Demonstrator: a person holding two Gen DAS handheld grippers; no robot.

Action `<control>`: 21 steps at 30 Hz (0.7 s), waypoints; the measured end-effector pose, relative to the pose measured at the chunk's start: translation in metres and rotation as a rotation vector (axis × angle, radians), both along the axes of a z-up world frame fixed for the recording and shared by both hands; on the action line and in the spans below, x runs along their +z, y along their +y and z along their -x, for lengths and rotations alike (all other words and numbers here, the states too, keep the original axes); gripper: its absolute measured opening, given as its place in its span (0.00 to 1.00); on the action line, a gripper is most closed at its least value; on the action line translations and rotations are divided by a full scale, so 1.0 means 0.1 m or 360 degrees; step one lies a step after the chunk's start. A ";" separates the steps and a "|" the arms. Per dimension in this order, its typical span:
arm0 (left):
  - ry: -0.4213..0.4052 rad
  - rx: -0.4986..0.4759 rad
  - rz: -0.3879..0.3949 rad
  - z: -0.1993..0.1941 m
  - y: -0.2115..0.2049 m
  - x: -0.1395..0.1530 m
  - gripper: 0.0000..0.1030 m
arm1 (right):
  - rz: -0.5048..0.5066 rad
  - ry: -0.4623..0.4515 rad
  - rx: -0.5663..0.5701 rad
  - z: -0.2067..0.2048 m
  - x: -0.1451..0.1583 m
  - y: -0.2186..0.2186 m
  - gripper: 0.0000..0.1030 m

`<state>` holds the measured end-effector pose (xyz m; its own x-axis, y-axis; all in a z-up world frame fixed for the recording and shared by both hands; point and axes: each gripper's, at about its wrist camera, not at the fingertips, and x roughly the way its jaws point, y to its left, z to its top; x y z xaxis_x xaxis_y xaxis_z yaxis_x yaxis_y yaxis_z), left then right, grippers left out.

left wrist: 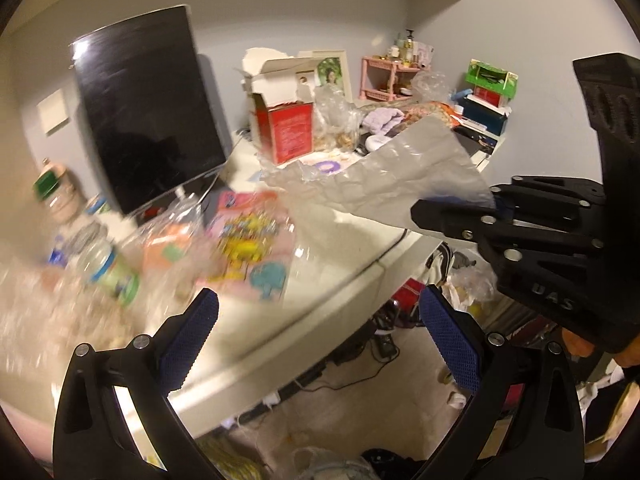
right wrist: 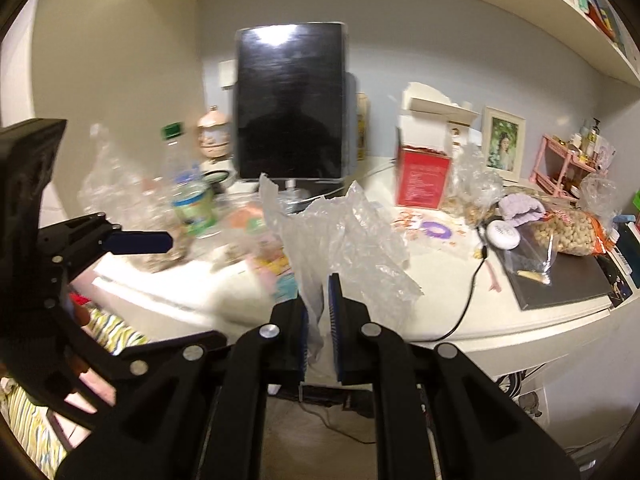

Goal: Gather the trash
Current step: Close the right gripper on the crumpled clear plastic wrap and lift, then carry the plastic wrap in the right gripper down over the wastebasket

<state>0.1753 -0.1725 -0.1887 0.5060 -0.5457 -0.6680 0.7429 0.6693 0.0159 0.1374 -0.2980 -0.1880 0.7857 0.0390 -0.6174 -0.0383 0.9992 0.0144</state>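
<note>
The right gripper (right wrist: 318,312) is nearly closed, and a crumpled clear plastic wrapper (right wrist: 348,236) is pinched between its blue pads (right wrist: 335,320). The wrapper is held up off the white desk (right wrist: 460,316), its long axis running away from the jaws and upward, with the free end fanned out above the desk edge; in the left wrist view the same wrapper (left wrist: 384,184) is seen stretching leftward from the right gripper (left wrist: 456,204). The left gripper (left wrist: 320,340) is spread wide, and nothing is held or touched between its pads (left wrist: 188,340). Beyond the tools, an open red box (right wrist: 422,180) with a torn white lid is stood on the desk beside a clear bag (right wrist: 472,188) of what look like nuts. A larger packet of peanuts (right wrist: 572,232) is laid further right. A plastic bottle (right wrist: 188,192) with a green cap is stood to the left; its contents cannot be told through the blur. A black monitor (right wrist: 290,104) is stood at the back, and a pink rack (right wrist: 560,164) carrying small bottles is set in the far corner.
</note>
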 end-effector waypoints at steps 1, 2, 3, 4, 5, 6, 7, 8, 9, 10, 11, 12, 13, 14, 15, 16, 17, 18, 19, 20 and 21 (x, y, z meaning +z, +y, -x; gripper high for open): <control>-0.0004 0.0015 -0.0004 0.09 0.11 0.00 0.94 | 0.0000 0.0001 0.0019 0.06 0.01 0.08 0.11; -0.0008 0.0027 -0.0008 0.15 0.19 0.00 0.94 | 0.0000 0.0001 0.0035 0.11 0.02 0.15 0.11; -0.0010 0.0038 -0.0010 0.19 0.25 0.00 0.94 | -0.0005 0.0006 0.0067 0.21 0.03 0.28 0.11; -0.0011 0.0057 -0.0011 0.27 0.36 0.00 0.94 | -0.0010 0.0009 0.0083 0.25 0.03 0.34 0.11; -0.0010 0.0077 -0.0011 0.34 0.47 0.00 0.94 | -0.0016 0.0011 0.0104 0.31 0.03 0.42 0.11; -0.0009 0.0092 -0.0010 0.38 0.53 -0.01 0.95 | -0.0022 0.0016 0.0142 0.39 0.03 0.55 0.11; -0.0010 0.0113 -0.0010 0.45 0.63 -0.01 0.95 | -0.0023 0.0019 0.0161 0.44 0.03 0.62 0.11; -0.0009 0.0133 -0.0013 0.51 0.72 -0.02 0.95 | -0.0023 0.0024 0.0184 0.49 0.03 0.71 0.11; -0.0008 0.0151 -0.0015 0.57 0.81 -0.03 0.95 | -0.0028 0.0033 0.0213 0.55 0.02 0.81 0.11; -0.0004 0.0176 -0.0019 0.65 0.94 -0.05 0.95 | -0.0032 0.0041 0.0239 0.61 0.01 0.91 0.11; -0.0006 0.0190 -0.0025 0.71 1.02 -0.07 0.95 | -0.0038 0.0047 0.0259 0.66 0.00 0.99 0.11; -0.0004 0.0213 -0.0033 0.80 1.14 -0.10 0.95 | -0.0045 0.0058 0.0285 0.73 -0.02 1.10 0.11; -0.0001 0.0227 -0.0038 0.85 1.22 -0.12 0.95 | -0.0049 0.0067 0.0306 0.79 -0.04 1.20 0.11; 0.0005 0.0247 -0.0043 0.92 1.33 -0.16 0.95 | -0.0051 0.0075 0.0325 0.84 -0.05 1.29 0.11; 0.0011 0.0261 -0.0045 0.97 1.41 -0.18 0.95 | -0.0052 0.0086 0.0353 0.92 -0.09 1.42 0.11; 0.0023 0.0283 -0.0049 1.04 1.53 -0.22 0.95 | -0.0054 0.0094 0.0369 0.97 -0.11 1.51 0.11; 0.0035 0.0298 -0.0053 1.11 1.63 -0.26 0.95 | -0.0055 0.0102 0.0380 1.02 -0.13 1.58 0.11; 0.0044 0.0310 -0.0059 1.17 1.73 -0.29 0.95 | -0.0066 0.0119 0.0398 1.08 -0.17 1.68 0.11; 0.0056 0.0331 -0.0074 1.26 1.86 -0.35 0.95 | -0.0078 0.0140 0.0415 1.14 -0.22 1.79 0.11; 0.0063 0.0342 -0.0083 1.31 1.93 -0.38 0.95 | -0.0085 0.0154 0.0425 1.18 -0.26 1.87 0.11; 0.0075 0.0360 -0.0096 1.40 2.04 -0.44 0.95 | -0.0095 0.0183 0.0443 1.23 -0.32 1.96 0.11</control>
